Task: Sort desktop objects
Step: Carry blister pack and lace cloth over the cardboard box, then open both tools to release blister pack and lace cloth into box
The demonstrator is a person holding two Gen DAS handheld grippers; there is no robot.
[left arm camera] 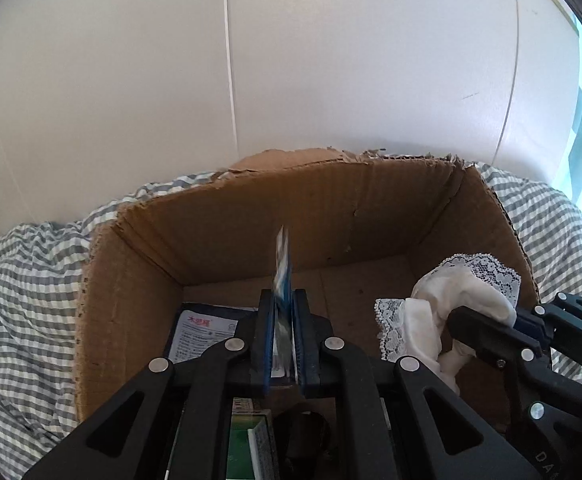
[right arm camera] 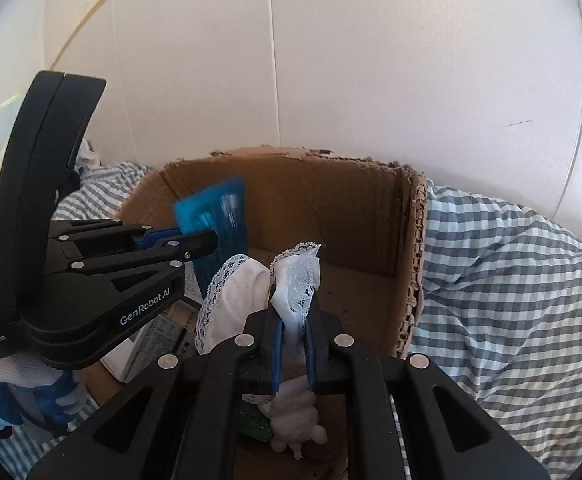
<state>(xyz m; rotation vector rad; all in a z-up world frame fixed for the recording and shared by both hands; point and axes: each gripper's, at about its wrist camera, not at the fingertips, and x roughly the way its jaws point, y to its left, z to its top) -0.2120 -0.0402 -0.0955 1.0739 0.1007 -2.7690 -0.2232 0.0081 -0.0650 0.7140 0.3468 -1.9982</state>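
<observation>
Left tongs (left arm camera: 283, 332) gripped a blue packet (left arm camera: 282, 264) edge-on at frame centre, above the cardboard box (left arm camera: 131, 280). Right tongs (right arm camera: 293, 344) pinched a white lace cloth (right arm camera: 297, 280) at lower centre, inside that box, beside the checked bedding (right arm camera: 511, 280).

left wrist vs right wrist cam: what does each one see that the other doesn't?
Left wrist only: the blue packet edge-on between its jaws, a printed leaflet on the box floor, and a green box below the fingers.

Right wrist only: the blue packet's flat face, the "GenRobot.AI" body of the left gripper, and a blue-and-white gloved hand beneath it.

Both: the cardboard box, the checked cloth around it, the white lace fabric clamped in the right gripper, and the white wall.
</observation>
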